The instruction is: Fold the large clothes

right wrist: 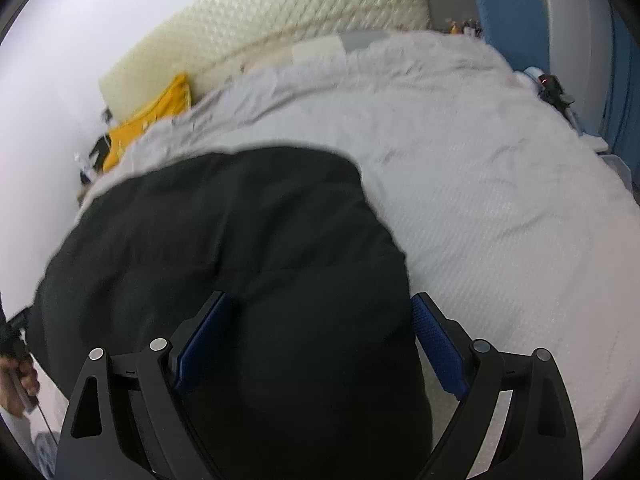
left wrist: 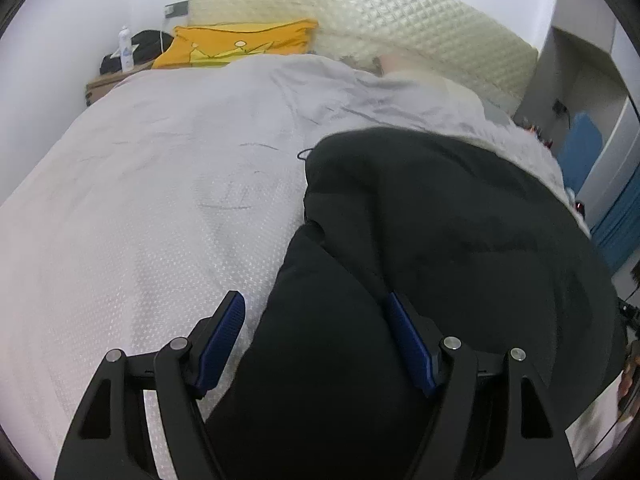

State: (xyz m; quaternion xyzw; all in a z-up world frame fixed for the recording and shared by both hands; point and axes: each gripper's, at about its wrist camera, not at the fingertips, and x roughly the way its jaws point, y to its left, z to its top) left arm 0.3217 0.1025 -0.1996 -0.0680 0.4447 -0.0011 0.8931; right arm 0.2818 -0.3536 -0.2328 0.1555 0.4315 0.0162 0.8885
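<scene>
While both tools are sitting low over the bed, the left gripper (left wrist: 316, 312) is showing at the bottom centre of its frame with its blue pads (left wrist: 224, 340) spread wide apart, one over the sheet and one over cloth, gripping nothing; the right gripper (right wrist: 320, 312) is likewise standing open at the bottom of its view, its fingers straddling a bulging edge of the black garment (right wrist: 248, 240) without pinching it, probably lining up for a grasp on the near hem; the garment is lying in a thick, puffy heap across the lower centre of the right view and the lower right of the left view, resting on the pale grey bedsheet (left wrist: 140, 184); it is looking bunched rather than flat, so I judge the folding is barely begun; a yellow cloth (left wrist: 240, 44) is sitting at the upper left beside the quilted cream headboard (left wrist: 380, 24), well apart from the work.
</scene>
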